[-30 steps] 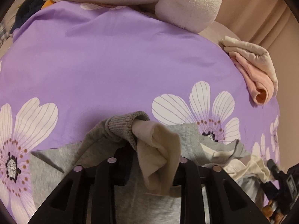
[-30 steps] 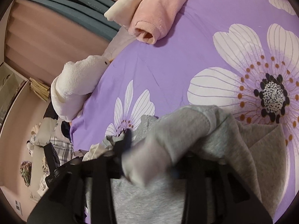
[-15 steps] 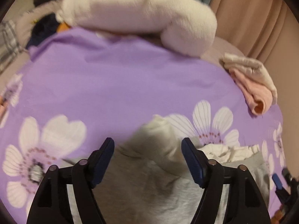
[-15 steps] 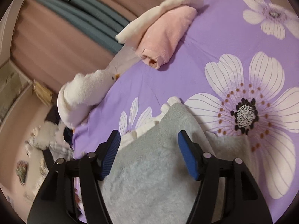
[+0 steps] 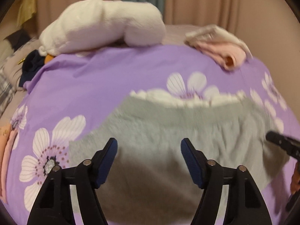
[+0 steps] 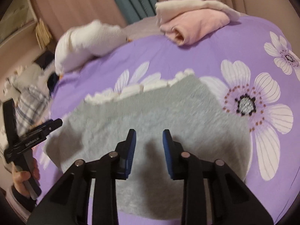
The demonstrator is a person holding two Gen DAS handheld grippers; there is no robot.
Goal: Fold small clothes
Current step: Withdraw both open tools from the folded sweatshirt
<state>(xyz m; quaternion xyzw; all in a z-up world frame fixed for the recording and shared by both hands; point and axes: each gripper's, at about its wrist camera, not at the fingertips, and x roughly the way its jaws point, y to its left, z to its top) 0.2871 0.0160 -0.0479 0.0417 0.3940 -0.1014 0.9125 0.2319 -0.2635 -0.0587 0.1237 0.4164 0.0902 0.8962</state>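
Observation:
A grey garment [image 5: 168, 140] with a white frilled edge [image 5: 187, 97] lies folded flat on the purple flowered bedsheet [image 5: 112, 78]. It also shows in the right wrist view [image 6: 159, 116]. My left gripper [image 5: 149, 150] hangs open and empty above the garment's near part. My right gripper [image 6: 149, 140] is open with a narrower gap, empty, above the garment's middle. The left gripper's body [image 6: 28, 138] shows at the left of the right wrist view, held by a hand.
A folded pink and cream garment [image 5: 221, 46] lies at the far right of the bed, also seen in the right wrist view [image 6: 195, 22]. A white plush toy [image 5: 105, 28] lies at the far edge. Dark and plaid clothes [image 6: 31, 97] lie at the left. Curtains hang behind.
Both grippers let go of the grey garment, opened and drew back and up. The garment now lies flat with its frilled edge at the far side.

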